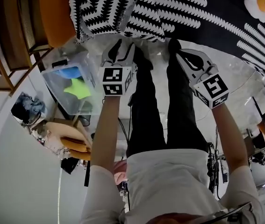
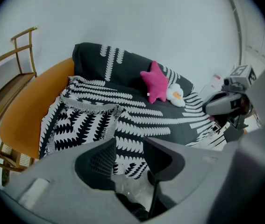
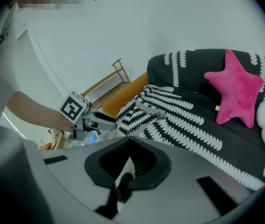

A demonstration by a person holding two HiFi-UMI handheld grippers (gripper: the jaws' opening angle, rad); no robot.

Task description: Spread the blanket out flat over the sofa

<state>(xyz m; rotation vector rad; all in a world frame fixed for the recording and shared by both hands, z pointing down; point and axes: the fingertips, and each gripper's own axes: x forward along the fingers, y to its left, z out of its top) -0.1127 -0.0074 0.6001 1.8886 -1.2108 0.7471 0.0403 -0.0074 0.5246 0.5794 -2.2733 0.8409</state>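
Note the blanket (image 2: 137, 120) lying over most of the sofa (image 2: 25, 111), except for a fringed corner (image 2: 88, 120) doubled back at the sofa's bare orange end. Find the left claw (image 2: 127, 146) in front of the sofa, near that end, gaping wide and holding nothing. Find the right claw (image 3: 128, 140) in front of the sofa too, nearer the cushion end, pinched to a beak on nothing.

Expect trouble from pinching more than the doubled layer: likely to drag the whole spread off the sofa's back or bunch it afresh. Mind the star (image 2: 154, 83) and the flower cushion (image 2: 176, 93) on the sofa's seat, apt to topple under a hard tug. Risk a plain miss by meeting the cloth with the right claw closed.

Cannot see the sofa's front edge, masked by the claws' own bodies, so no judging the hem there. Cannot see the sofa's cushion end whole either, cut off in the head view. Cannot name the clear, shiny sheet in front of the sofa.
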